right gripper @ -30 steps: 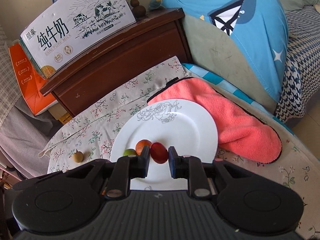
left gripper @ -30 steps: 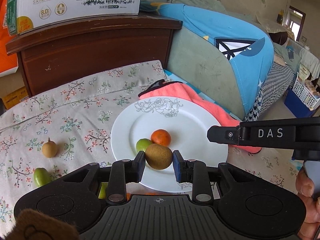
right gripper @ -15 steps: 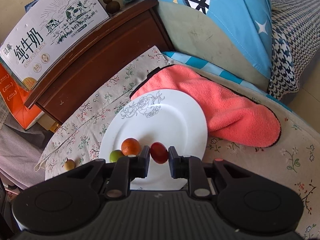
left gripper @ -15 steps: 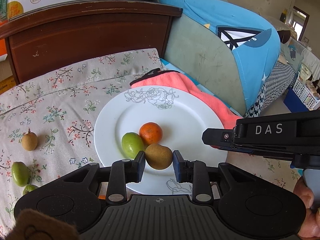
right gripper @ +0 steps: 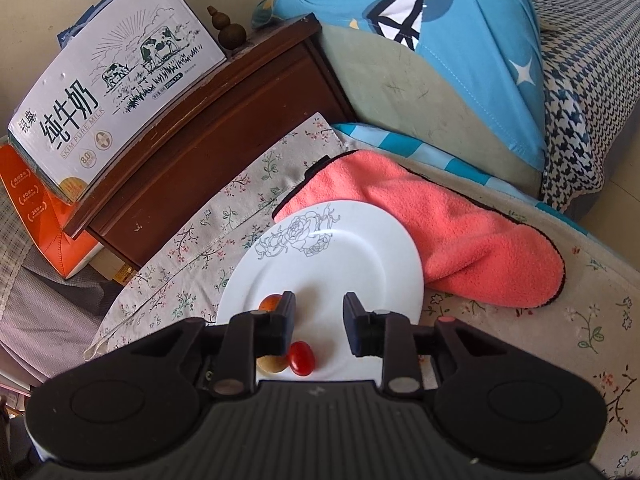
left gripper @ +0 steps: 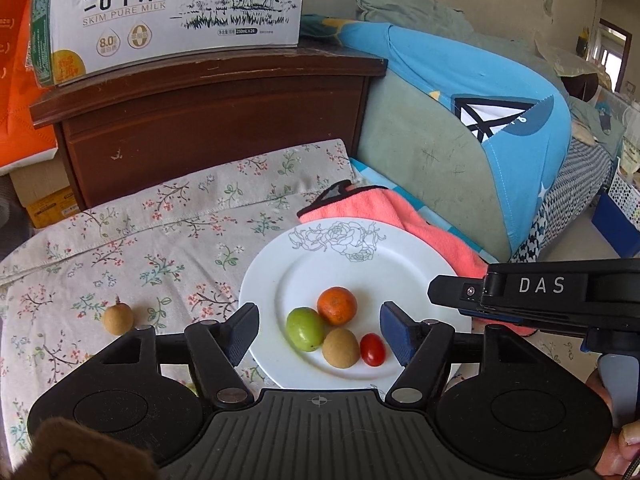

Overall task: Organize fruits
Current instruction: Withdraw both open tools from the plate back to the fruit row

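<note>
A white plate (left gripper: pixel 400 256) with a rose print lies on the floral cloth. On it lie an orange (left gripper: pixel 337 305), a green fruit (left gripper: pixel 305 329), a brown fruit (left gripper: pixel 340 347) and a red cherry tomato (left gripper: pixel 372 349). My left gripper (left gripper: pixel 320 326) is open and empty above the plate's near edge. My right gripper (right gripper: pixel 319 320) is open and empty over the plate (right gripper: pixel 360 256); the tomato (right gripper: pixel 301 357) and brown fruit (right gripper: pixel 272 363) lie just below it. Another brown fruit (left gripper: pixel 117 318) lies on the cloth to the left.
A pink towel (right gripper: pixel 460 240) lies against the plate's far right side. A dark wooden cabinet (left gripper: pixel 208 120) with a milk carton box (left gripper: pixel 168 12) stands behind. A blue and green cushion (left gripper: pixel 472 136) is at the right. The right gripper's body (left gripper: pixel 540 292) shows in the left view.
Both grippers have opened. The left let go of the brown fruit and the right let go of the cherry tomato; both now lie on the plate. Both grippers pulled back a little.
</note>
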Tool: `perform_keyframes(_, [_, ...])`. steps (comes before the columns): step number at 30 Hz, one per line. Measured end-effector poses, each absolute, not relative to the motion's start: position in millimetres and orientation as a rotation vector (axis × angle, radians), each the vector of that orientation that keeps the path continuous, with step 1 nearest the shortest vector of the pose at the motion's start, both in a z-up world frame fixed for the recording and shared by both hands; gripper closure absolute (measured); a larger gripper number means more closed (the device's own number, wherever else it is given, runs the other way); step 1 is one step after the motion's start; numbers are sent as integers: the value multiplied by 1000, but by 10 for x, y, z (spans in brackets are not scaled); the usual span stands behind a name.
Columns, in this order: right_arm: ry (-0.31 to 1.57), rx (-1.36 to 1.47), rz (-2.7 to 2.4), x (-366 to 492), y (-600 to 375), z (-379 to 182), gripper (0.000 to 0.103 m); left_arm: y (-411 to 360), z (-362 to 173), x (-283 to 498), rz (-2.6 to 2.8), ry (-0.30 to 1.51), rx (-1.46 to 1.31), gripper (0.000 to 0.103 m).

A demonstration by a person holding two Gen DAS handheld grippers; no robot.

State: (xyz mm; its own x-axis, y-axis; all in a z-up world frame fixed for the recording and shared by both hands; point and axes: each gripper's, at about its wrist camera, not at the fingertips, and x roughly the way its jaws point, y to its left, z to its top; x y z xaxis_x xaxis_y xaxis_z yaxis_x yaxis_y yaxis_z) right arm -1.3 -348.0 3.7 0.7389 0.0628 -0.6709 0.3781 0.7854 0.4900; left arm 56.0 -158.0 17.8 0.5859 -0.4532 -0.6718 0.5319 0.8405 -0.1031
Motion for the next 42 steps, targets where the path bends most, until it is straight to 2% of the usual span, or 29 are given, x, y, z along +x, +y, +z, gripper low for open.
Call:
perform_keyframes(3, [745,635,-182,-1,-3451,53,68,-1445,253,587,-553,761,92,35])
perform_keyframes(5, [752,632,-168,3,-3435,48,68,-1355,302,577,-556,755,80,35])
perform_keyframes(8, [752,624,-138,-14,-3395,60,68,-1194,385,570,-541,747,73,24])
perform_keyframes(13, [715,545,-58,-69,-3210,158,67,-871,437,617,-489,742,88,23])
perform_keyframes(15, [710,512,-31,-83,-3123,186,58,-741,455,634,-481,750,62,21])
perform_keyframes(18, [715,481,7,-104,-3003,205,50,-566,475,647,-484,757,9,17])
perform_keyframes(20, [711,463,36,-120,-2929,219,50,-438,475,661,-463,758,-12,16])
perform_keyframes(22, [702,446,62,-150,-2864,229,45,-326,466,687,-438,761,-38,15])
perform_keyframes(24, [691,443,77,-188,-2820,229,35,-215,450,707,-417,758,-62,15])
perform_keyframes(27, [694,445,91,-245,-2757,204,32,-93,410,734,-397,774,-65,15])
perform_keyframes(35, [781,410,97,-306,-2590,0,30,-32,160,610,-454,820,88,15])
perform_keyframes(42, [836,358,90,-276,-2435,-181,33,-60,-59,448,-525,803,255,17])
